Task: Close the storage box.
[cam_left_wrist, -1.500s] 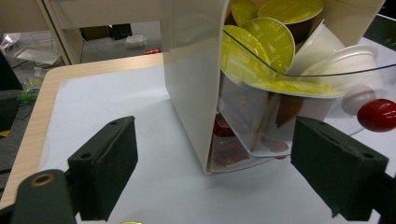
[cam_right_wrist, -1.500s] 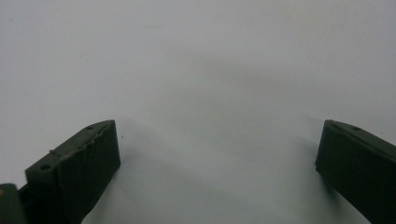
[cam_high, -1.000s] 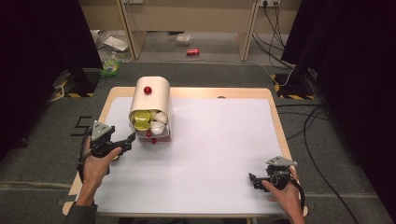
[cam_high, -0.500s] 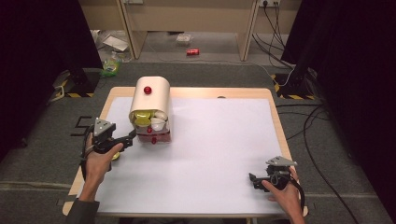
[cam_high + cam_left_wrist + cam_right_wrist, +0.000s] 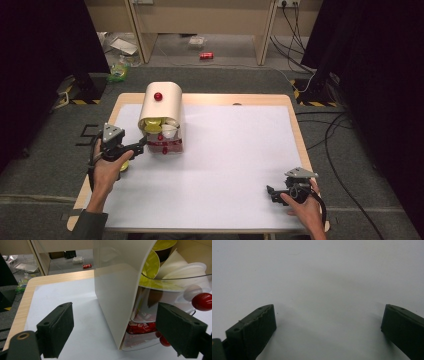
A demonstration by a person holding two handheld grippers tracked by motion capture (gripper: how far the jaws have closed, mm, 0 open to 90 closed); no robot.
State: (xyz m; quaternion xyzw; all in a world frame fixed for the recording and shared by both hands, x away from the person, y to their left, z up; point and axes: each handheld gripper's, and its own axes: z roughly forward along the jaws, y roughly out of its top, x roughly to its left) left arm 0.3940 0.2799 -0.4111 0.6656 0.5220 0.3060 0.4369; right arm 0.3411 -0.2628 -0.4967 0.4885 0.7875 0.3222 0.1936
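A cream container with a rounded lid and a red knob stands at the table's back left. Its open front shows yellow pods, white cups and a clear drawer of red packets. My left gripper is open just left of that front. In the left gripper view my left gripper straddles the container's side wall, with red packets and a red knob beside the right jaw. My right gripper rests open at the front right, and in its own view the right gripper holds nothing above the white mat.
A white mat covers most of the wooden table. A small yellow item lies by the left hand. On the floor behind are a red can, a green packet and cables to the right.
My left gripper has moved a little forward and right, closing in on the container's front corner. The right gripper has stayed put.
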